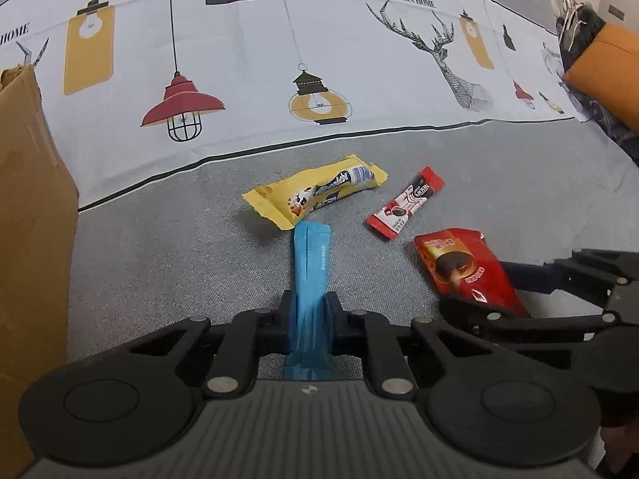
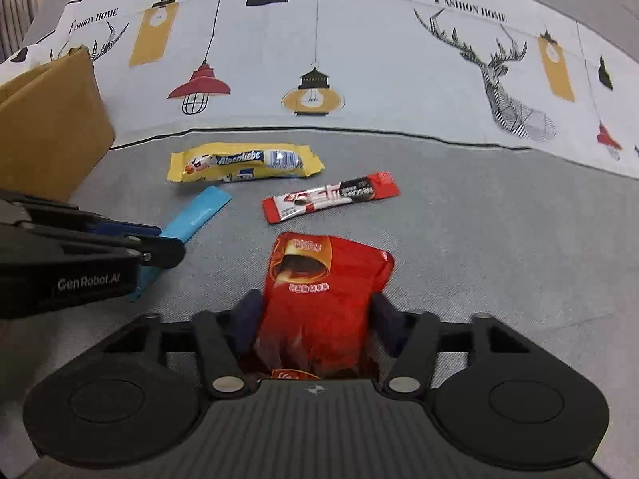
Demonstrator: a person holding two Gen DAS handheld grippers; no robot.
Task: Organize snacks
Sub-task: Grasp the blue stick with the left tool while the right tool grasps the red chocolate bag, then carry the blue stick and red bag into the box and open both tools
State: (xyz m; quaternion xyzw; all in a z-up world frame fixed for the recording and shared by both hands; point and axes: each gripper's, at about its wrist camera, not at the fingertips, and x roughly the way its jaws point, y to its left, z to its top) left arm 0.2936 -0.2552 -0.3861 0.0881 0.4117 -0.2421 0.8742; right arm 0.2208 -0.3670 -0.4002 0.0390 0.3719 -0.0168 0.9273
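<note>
A grey fabric surface fills both wrist views. Across its far side, from nine o'clock through twelve to three, lies a white cloth printed with hanging lamps, a stag's head and the words "Fashion Home".

At nine o'clock in the left wrist view stands a brown cardboard box, its flap raised. From these views its inside cannot be seen, so it is not possible to tell whether any snacks are already in it.

Four snacks are in view, all out on the grey fabric. The largest is a red snack bag showing a dark filled biscuit. It sits between the two fingers of the right gripper, which stand about half open, close to the bag's sides. Whether they press on it cannot be told.

At eleven o'clock from the bag lies a yellow Alpenliebe candy roll, loose. At one o'clock from the bag, a thin red and white coffee stick lies loose too.

The smallest, a slim blue sachet, is clamped lengthwise in the left gripper, whose fingers are closed tight on it. Its far tip points to twelve o'clock, just below the yellow roll.

Judging by this, sorting is at an early stage: one snack is gripped, one is being taken, two are untouched, and none is seen put away.
</note>
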